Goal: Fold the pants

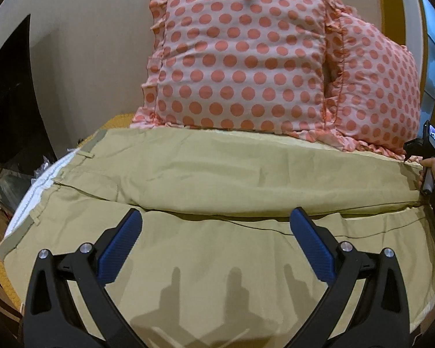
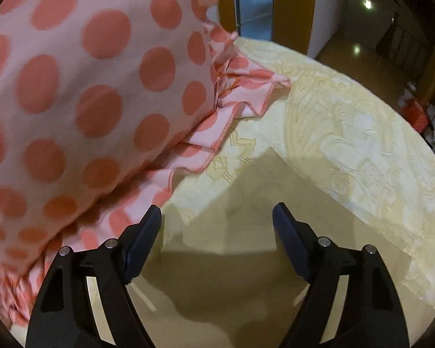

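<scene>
Khaki pants [image 1: 217,174] lie spread flat across the bed, waistband at the left, legs running right, one leg beside the other. My left gripper [image 1: 216,217] is open and empty, hovering over the near leg at mid-length. My right gripper [image 2: 217,213] is open and empty above the leg hem end [image 2: 246,232], close to the pillow frill. The right gripper also shows in the left wrist view [image 1: 426,156], held by a hand at the pants' far right end.
Two pink pillows with orange dots [image 1: 246,58] stand behind the pants, one also close in the right wrist view [image 2: 72,87]. A yellow patterned bedsheet [image 2: 348,130] covers the bed. The bed edge drops to the floor and clutter at left [image 1: 14,182].
</scene>
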`<state>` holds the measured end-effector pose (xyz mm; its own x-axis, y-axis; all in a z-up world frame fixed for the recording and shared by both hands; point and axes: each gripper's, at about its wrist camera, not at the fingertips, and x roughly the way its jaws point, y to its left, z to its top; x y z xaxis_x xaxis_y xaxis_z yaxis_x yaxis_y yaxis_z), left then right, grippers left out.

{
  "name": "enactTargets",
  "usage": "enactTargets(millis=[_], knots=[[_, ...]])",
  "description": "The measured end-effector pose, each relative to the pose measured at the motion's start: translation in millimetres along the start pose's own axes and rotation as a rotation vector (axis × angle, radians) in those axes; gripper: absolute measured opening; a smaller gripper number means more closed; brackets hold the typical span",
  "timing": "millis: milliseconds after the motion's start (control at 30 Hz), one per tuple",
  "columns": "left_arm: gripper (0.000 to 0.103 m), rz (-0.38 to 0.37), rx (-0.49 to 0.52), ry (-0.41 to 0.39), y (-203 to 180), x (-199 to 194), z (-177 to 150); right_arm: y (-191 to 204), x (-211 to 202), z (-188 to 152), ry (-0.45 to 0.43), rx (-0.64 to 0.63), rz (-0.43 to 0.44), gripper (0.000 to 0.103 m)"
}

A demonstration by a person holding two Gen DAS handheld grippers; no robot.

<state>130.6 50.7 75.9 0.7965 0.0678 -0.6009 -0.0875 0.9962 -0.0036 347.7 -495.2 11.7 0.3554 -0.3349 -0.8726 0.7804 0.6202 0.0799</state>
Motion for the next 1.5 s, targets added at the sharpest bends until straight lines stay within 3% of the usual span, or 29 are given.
enactTargets(millis=[100, 167, 200, 233, 333, 467, 533, 567, 667, 767, 900, 967, 1000, 1033, 1100, 1167, 1200, 1233, 1300, 1400, 1500], knots=[[0.101, -0.012, -0.015, 0.039, 1, 12, -2, 2, 10, 3, -0.029, -0.06, -0.067, 0.083], [0.101, -0.019, -0.02, 0.05, 2, 14, -4, -4, 8, -3, -0.056, -0.081, -0.041, 0.071], [0.101, -0.022, -0.025, 0.049, 3, 14, -5, -10, 4, -8, -0.087, -0.107, -0.003, 0.039], [0.101, -0.029, -0.034, 0.042, 5, 12, -6, -16, 2, -11, -0.102, -0.117, 0.001, 0.021], [0.101, -0.053, -0.065, 0.021, 13, 6, -8, -47, -1, -13, -0.095, -0.066, 0.131, 0.006], [0.101, -0.073, -0.103, 0.027, 23, -3, -8, -99, -21, -21, -0.115, 0.066, 0.36, 0.005], [0.101, -0.08, -0.119, 0.014, 29, -11, -8, -130, -60, -39, -0.175, 0.105, 0.51, 0.005], [0.101, -0.081, -0.124, 0.004, 32, -15, -7, -127, -82, -47, -0.19, 0.118, 0.555, 0.005], [0.101, -0.071, -0.13, -0.02, 39, -24, -4, -182, -141, -99, -0.24, 0.165, 0.719, 0.005], [0.101, -0.094, -0.154, -0.036, 50, -29, 5, -224, -154, -137, -0.225, 0.19, 0.736, 0.005], [0.101, -0.131, -0.205, -0.031, 64, -23, 19, -241, -122, -165, -0.041, 0.276, 0.779, 0.008], [0.101, -0.15, -0.224, -0.022, 70, -18, 26, -240, -112, -169, 0.025, 0.324, 0.787, 0.028], [0.101, -0.154, -0.232, -0.016, 72, -16, 28, -238, -107, -170, 0.05, 0.336, 0.782, 0.049], [0.101, -0.161, -0.237, -0.015, 75, -13, 30, -237, -105, -173, 0.058, 0.337, 0.779, 0.056], [0.101, -0.161, -0.251, -0.005, 81, -7, 36, -230, -105, -174, 0.04, 0.314, 0.761, 0.056], [0.101, -0.172, -0.25, 0.006, 85, 1, 42, -232, -106, -177, 0.022, 0.303, 0.748, 0.054], [0.101, -0.181, -0.247, 0.01, 85, 6, 46, -227, -104, -174, 0.001, 0.283, 0.73, 0.04], [0.101, -0.197, -0.243, 0.015, 86, 14, 51, -228, -100, -174, -0.002, 0.271, 0.73, 0.002], [0.101, -0.229, -0.254, 0.034, 89, 29, 61, -232, -91, -172, -0.003, 0.298, 0.766, 0.002], [0.101, -0.247, -0.31, 0.083, 98, 60, 77, -254, -108, -170, -0.129, 0.339, 0.825, 0.002], [0.1, -0.245, -0.401, 0.205, 104, 107, 89, -260, -116, -165, -0.161, 0.333, 0.847, 0.002]])
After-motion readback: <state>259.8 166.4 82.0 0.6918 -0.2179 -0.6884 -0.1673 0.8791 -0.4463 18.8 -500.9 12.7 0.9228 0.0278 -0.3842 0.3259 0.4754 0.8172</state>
